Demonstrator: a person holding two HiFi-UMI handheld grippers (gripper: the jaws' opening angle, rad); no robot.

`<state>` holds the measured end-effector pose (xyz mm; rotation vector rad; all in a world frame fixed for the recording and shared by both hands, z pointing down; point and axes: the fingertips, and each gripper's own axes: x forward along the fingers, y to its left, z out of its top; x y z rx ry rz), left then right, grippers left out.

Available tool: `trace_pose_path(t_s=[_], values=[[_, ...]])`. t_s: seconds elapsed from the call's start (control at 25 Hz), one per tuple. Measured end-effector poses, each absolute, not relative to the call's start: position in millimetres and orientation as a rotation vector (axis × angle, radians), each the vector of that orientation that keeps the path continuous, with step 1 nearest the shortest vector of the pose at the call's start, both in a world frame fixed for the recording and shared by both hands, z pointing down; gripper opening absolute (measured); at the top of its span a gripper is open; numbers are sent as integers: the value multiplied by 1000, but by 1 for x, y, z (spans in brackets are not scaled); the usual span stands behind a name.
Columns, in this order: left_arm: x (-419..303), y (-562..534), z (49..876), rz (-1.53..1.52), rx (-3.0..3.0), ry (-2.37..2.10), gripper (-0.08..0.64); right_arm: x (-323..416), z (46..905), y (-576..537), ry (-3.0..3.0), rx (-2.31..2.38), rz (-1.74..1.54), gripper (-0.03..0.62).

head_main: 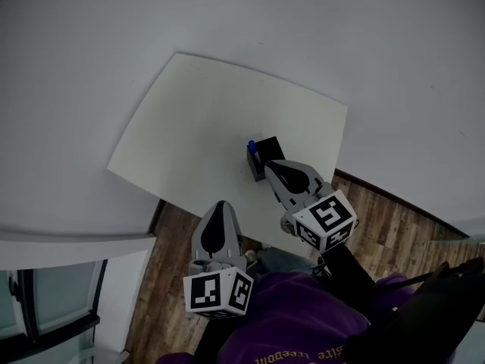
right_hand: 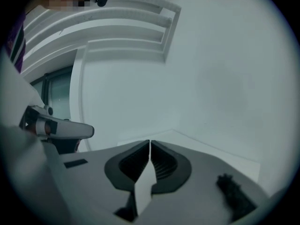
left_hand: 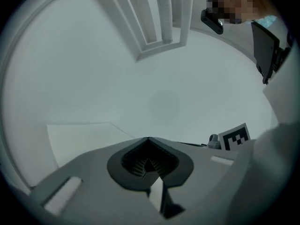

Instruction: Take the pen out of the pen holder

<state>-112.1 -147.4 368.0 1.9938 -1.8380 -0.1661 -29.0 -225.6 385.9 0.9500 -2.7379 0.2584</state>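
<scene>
Head view, middle of frame: blue pen (head_main: 251,147) upright in black pen holder (head_main: 267,155) on white table (head_main: 189,120), right gripper (head_main: 270,167) just below the holder, left gripper (head_main: 220,206) lower left at the table's near edge, both pairs of jaws pressed together on nothing.

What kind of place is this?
Probably a plain indoor room, perhaps an office or lab: a white square table stands by bare white walls, on brown wood-plank flooring, with a dark-framed glass window nearby.
</scene>
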Motion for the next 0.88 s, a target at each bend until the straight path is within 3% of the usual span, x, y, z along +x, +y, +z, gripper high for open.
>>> trace_pose_path(t_s=[0.36, 0.48, 0.88], values=[[-121, -169, 378, -146, 1928, -1884, 5, -41, 422, -264, -2626, 840, 213, 14], [-125, -174, 383, -135, 1904, -1896, 5, -47, 439, -274, -2577, 786, 223, 79], [-129, -189, 393, -101, 1892, -1887, 5, -60, 472, -301, -2487, 721, 209, 108]])
